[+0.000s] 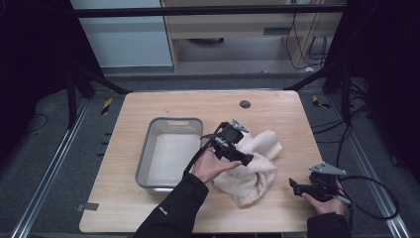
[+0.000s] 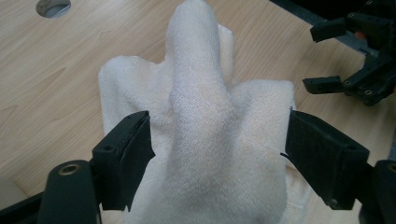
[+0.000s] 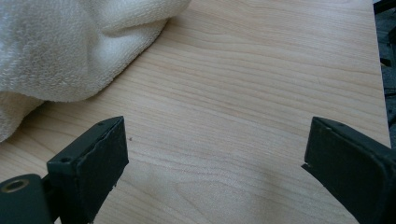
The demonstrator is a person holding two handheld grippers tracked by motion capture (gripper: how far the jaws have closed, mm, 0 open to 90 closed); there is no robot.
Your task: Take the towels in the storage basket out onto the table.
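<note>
A crumpled cream towel [image 1: 260, 166] lies on the wooden table [image 1: 163, 208], right of centre. My left gripper [image 1: 238, 153] hovers over its left part. In the left gripper view the jaws stand wide open on either side of a raised ridge of the towel [image 2: 201, 126], and the left gripper [image 2: 217, 149] is not pressing on the cloth. My right gripper [image 1: 293, 185] is low near the table's front right, open and pointing left toward the towel. The right gripper [image 3: 215, 154] has bare wood between its jaws, with the towel [image 3: 60, 51] ahead to its left.
A grey plastic bin [image 1: 143, 158] stands left of the towel, close to my left forearm. A dark round hole [image 1: 244, 104] sits in the tabletop at the back. The right gripper [image 2: 327, 56] appears beyond the towel, and its cable [image 1: 381, 198] loops off the table's right edge.
</note>
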